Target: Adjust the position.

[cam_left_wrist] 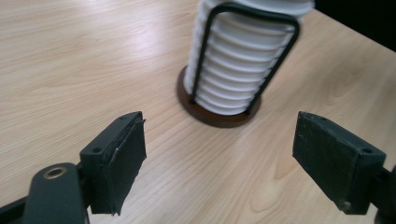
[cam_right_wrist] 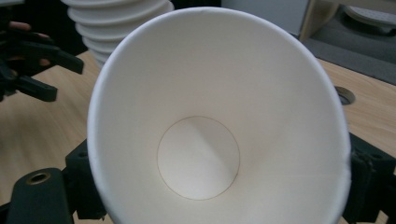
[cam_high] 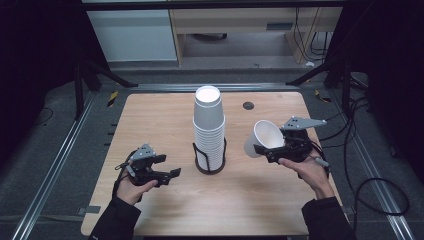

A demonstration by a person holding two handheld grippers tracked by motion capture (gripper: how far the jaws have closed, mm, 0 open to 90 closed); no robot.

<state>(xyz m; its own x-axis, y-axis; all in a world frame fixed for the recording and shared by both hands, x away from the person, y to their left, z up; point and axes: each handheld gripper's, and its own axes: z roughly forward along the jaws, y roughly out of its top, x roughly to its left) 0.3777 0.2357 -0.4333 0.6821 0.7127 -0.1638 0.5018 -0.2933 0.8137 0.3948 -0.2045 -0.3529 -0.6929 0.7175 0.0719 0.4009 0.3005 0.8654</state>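
Observation:
A tall stack of white paper cups [cam_high: 209,127] stands upside down in a black wire holder [cam_high: 209,160] with a round brown base, mid-table. My right gripper [cam_high: 274,149] is shut on a single white paper cup [cam_high: 263,138], held above the table to the right of the stack, tipped on its side. In the right gripper view that cup [cam_right_wrist: 217,126] has its mouth facing the camera. My left gripper [cam_high: 167,169] rests low at the left of the holder, open with nothing between its jaws. The left gripper view has the stack [cam_left_wrist: 245,60] and its base [cam_left_wrist: 219,116] just ahead.
The wooden table [cam_high: 165,120] has a small round grommet [cam_high: 248,105] near its far edge. Metal rails and black frame legs flank the table, and cables lie on the floor at the right. A white cabinet and a wooden desk stand beyond.

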